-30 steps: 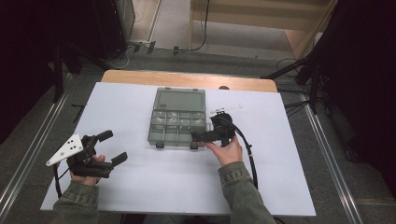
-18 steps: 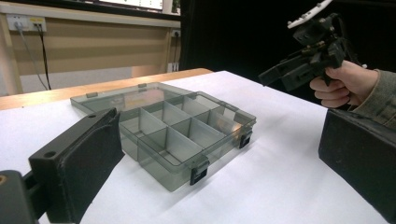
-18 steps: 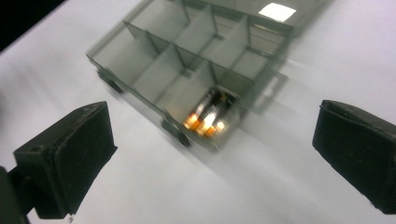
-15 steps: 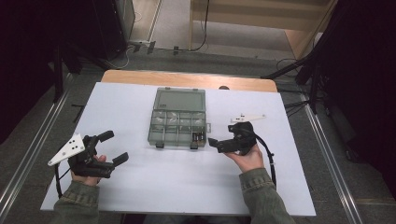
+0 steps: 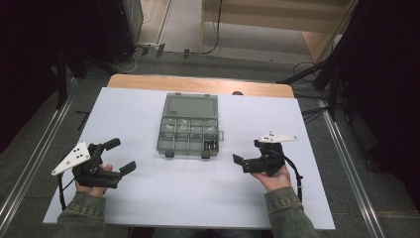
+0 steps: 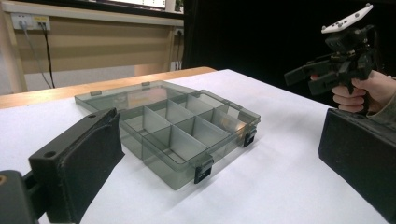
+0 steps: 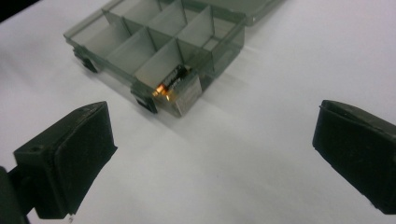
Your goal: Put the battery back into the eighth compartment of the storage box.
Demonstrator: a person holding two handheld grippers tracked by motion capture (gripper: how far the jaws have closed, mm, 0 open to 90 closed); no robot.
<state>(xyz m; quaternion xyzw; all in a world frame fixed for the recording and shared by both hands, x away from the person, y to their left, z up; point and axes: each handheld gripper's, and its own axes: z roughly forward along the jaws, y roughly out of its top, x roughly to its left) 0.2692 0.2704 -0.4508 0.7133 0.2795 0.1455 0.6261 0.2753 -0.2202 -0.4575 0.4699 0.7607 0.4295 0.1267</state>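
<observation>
Organiser box (image 5: pixel 189 126) is seen lying open at mid-bench, lid folded flat on the far side, between the two claws and well apart from both. From the high view, the left claw (image 5: pixel 122 156) is held low at the near left w/ jaws spread and nothing gripped; the right claw (image 5: pixel 239 163) is held at the near right, jaws likewise released and empty, pointed toward the box's near right corner. What the high view leaves tiny is made plain by the right gripper view: a dark cylindrical battery (image 7: pixel 169 82) w/ a copper-coloured end is lodged in the corner compartment nearest that claw, the other compartments in sight being bare. The left gripper view gives the box (image 6: pixel 173 126) side-on, w/ two black latches on its front wall, and the right claw (image 6: pixel 306 79) farther off, gripped in a hand (image 6: pixel 364 91) and topped by its pale three-cornered plate. Bench (image 5: pixel 148 198) is covered by a white, matt sheet; a strip of wooden top is exposed along the far edge. Beyond it, grey floor, cables and pale wood panelling are made out; dark curtains at both sides. Box is smoky translucent plastic, rectangular, split by thin dividers into small cells; claw jaws are blocky, black, matt.
</observation>
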